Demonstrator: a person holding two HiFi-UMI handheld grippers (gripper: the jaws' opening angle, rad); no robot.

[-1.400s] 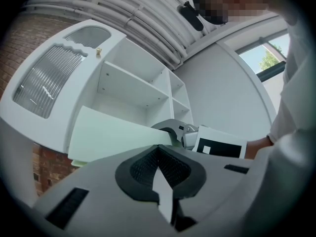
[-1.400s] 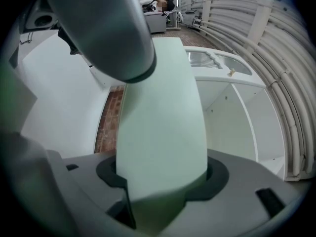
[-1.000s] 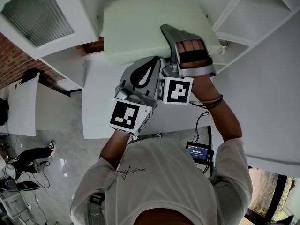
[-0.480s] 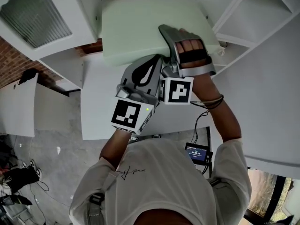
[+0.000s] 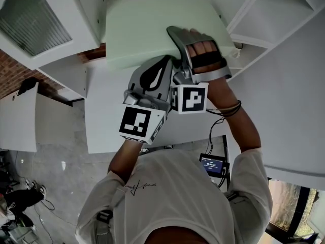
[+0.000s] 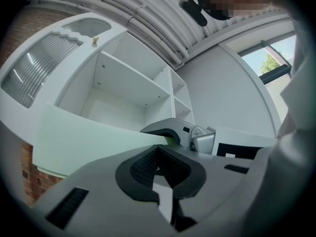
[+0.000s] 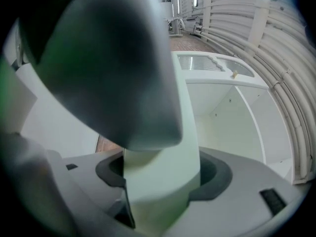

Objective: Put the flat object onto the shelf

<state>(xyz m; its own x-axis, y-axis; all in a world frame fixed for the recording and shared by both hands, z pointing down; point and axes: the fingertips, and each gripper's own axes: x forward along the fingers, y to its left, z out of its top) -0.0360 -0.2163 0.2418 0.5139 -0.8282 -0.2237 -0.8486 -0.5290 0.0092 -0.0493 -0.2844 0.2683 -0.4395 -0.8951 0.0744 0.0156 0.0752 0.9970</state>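
The flat object is a pale green slab [image 5: 147, 24], held up level in front of the white shelf unit [image 5: 264, 14]. My right gripper [image 5: 177, 42] is shut on the slab's near edge. In the right gripper view the slab [image 7: 163, 181] fills the space between the jaws of the right gripper [image 7: 158, 152], with the shelf compartments [image 7: 232, 107] behind it. My left gripper [image 5: 161, 67] sits just under that same edge beside the right one. Seen in its own view, the left gripper [image 6: 160, 164] has its jaws together with nothing in them, and the slab [image 6: 84, 137] lies beyond, before an open compartment [image 6: 128, 83].
A cabinet door with a ribbed glass panel [image 5: 30, 19] stands open at the upper left. Brick wall [image 5: 10, 80] shows beside it. Below are a white tabletop [image 5: 20, 116], a small screen device [image 5: 213, 162] and things on the floor [image 5: 20, 202].
The slab and both grippers have shifted slightly up and left, toward the shelf. The grips look the same.
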